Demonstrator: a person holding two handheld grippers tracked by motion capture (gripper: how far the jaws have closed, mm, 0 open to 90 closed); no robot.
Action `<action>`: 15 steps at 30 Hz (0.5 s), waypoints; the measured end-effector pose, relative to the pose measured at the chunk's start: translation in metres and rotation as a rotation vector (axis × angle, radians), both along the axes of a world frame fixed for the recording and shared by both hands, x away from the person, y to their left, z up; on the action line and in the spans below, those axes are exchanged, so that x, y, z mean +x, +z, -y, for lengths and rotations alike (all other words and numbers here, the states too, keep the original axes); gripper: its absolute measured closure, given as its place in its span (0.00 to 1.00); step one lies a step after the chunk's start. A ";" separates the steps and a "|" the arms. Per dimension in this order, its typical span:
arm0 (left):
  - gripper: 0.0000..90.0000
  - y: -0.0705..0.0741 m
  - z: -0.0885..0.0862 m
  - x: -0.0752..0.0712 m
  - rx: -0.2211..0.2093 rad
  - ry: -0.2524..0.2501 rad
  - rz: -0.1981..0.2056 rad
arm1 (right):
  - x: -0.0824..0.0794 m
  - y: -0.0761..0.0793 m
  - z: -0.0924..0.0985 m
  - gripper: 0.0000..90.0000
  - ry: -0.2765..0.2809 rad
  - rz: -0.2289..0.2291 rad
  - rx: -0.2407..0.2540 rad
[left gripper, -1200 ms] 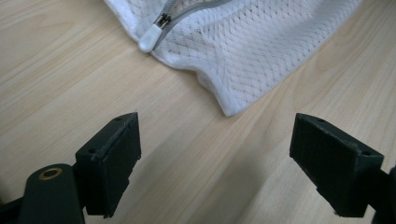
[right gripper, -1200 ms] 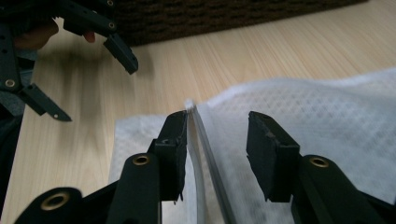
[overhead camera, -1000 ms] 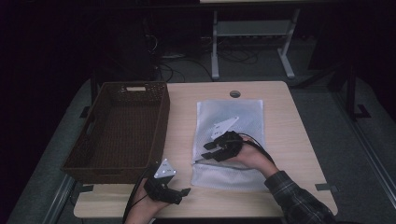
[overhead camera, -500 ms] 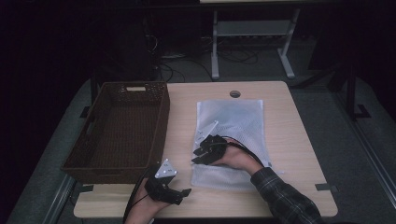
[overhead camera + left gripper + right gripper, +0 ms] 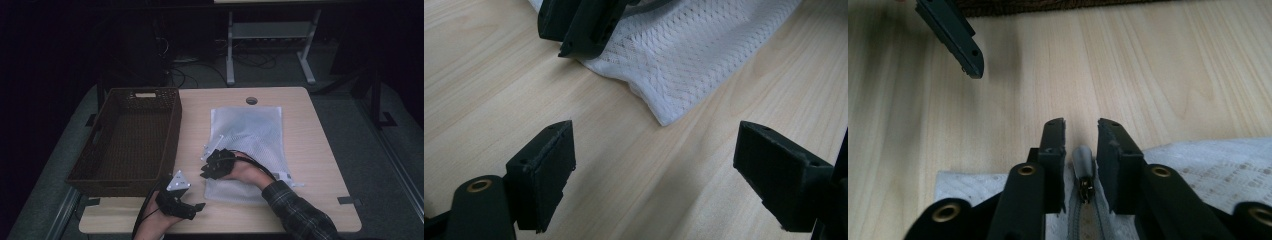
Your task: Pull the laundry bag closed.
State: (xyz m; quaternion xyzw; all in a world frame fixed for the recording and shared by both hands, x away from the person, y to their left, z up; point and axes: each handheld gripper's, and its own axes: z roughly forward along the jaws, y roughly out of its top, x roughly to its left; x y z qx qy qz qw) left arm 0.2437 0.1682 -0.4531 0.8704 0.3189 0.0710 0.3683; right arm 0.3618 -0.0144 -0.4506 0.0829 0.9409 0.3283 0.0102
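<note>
A white mesh bag point(image 5: 250, 130) lies flat on the wooden table point(image 5: 320, 165). My right gripper point(image 5: 205, 170) rests low on the bag's near left edge. In the right gripper view its jaws point(image 5: 1081, 125) stand either side of the bag's grey zipper pull point(image 5: 1082, 160), with a thin gap on each side. They have just been closing around it. My left gripper point(image 5: 197, 207) sits at the table's front edge. It is open point(image 5: 656, 145) over bare wood, just short of the bag's corner point(image 5: 664, 117).
A dark wicker basket point(image 5: 172, 135) stands on the left of the table, close to both grippers. A round cable hole point(image 5: 251, 100) is at the table's far edge. A metal stand point(image 5: 270, 35) is on the floor beyond.
My right hand has slid left and toward me along the bag and sunk lower. The left hand has kept still.
</note>
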 end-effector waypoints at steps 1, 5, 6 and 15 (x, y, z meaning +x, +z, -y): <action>0.19 0.000 0.000 0.000 -0.001 0.001 0.000 | 0.000 0.000 -0.001 0.83 0.001 0.001 -0.001; 0.19 0.000 0.000 0.000 0.002 0.000 0.000 | -0.002 -0.002 -0.004 0.88 0.000 0.011 -0.013; 0.19 0.000 0.000 0.000 0.001 0.000 -0.001 | -0.002 -0.002 -0.004 0.89 -0.001 0.011 -0.011; 0.19 -0.001 0.001 0.000 0.002 0.000 -0.004 | -0.005 0.009 0.002 0.90 -0.011 0.023 0.025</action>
